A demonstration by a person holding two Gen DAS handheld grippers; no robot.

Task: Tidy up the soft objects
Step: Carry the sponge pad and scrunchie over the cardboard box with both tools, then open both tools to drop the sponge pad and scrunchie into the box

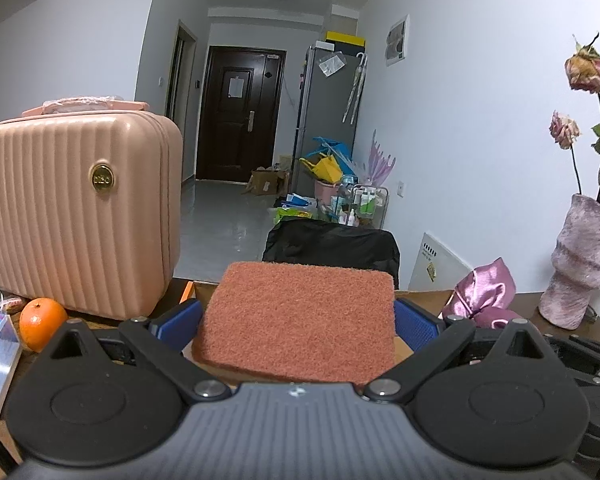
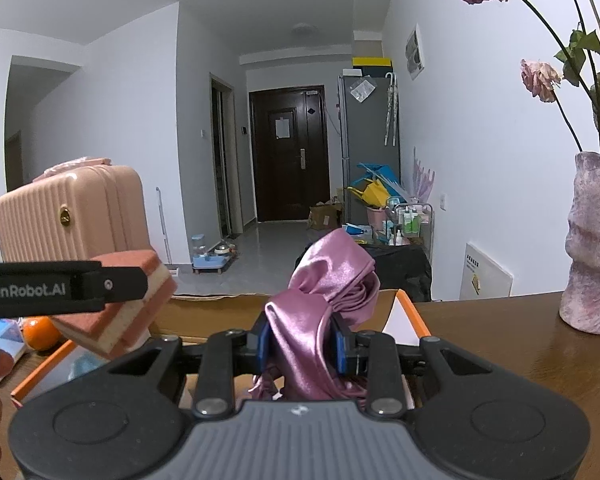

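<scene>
The left hand-held gripper [image 1: 296, 320] pinches a scouring sponge [image 1: 300, 316]; the right hand-held gripper [image 2: 303, 344] pinches a pink satin cloth [image 2: 320, 304], both above an open cardboard box [image 2: 220, 316].

A ribbed pink suitcase [image 1: 76, 208] stands upright on the wooden table [image 2: 500, 344], an orange [image 1: 42, 323] just beside its lower corner. At the table's other end a mottled mauve vase [image 2: 594, 240] holds wilted roses [image 1: 586, 68]. Beyond — a dark door [image 2: 288, 156], a grey cabinet, possibly a fridge [image 1: 326, 120].
</scene>
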